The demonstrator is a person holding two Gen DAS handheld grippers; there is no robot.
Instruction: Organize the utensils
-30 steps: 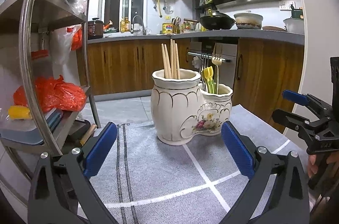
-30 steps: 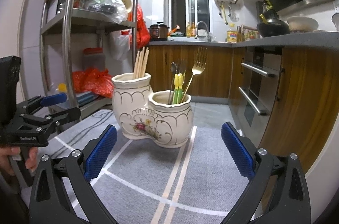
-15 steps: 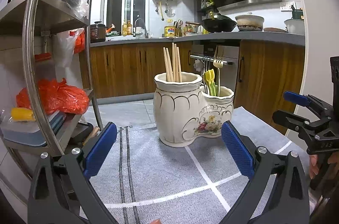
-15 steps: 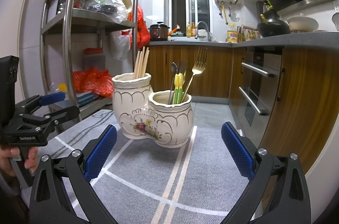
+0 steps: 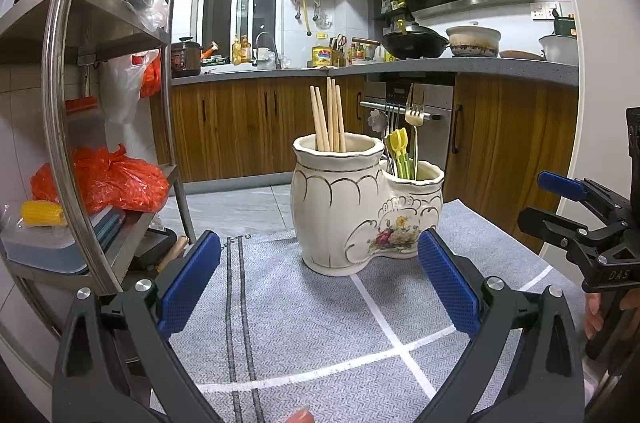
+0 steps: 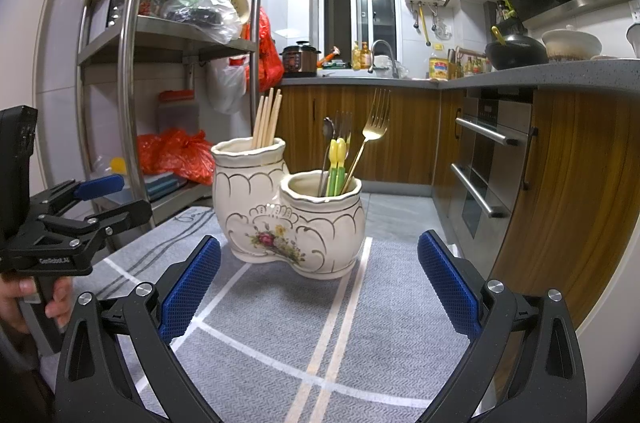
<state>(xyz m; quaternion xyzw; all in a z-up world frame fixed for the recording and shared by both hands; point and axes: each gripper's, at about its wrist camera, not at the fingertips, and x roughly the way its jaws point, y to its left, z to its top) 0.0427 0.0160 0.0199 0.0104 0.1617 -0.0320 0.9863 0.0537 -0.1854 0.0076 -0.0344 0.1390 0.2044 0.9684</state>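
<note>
- The left claw (image 5: 320, 283) is spread wide and holds nothing; the holder (image 5: 366, 207) stands on the surface just ahead, between its fingers.
- The right claw (image 6: 318, 285) is likewise wide and bare.
- Chopsticks (image 5: 328, 117) fill the taller pot, while the fork (image 6: 370, 139) and spoon (image 6: 327, 151) share the lower one, apparently sorted by kind.

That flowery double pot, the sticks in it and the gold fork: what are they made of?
Pot: looks like glazed ceramic; glossy cream surface with gold trim and a painted flower motif.
Sticks: chopsticks, probably bare wood or bamboo; pale, matte, no shine.
Fork: most likely metal with a gold-coloured finish; it is thin and reflects the light. Whether it is plated or solid cannot be told.
</note>
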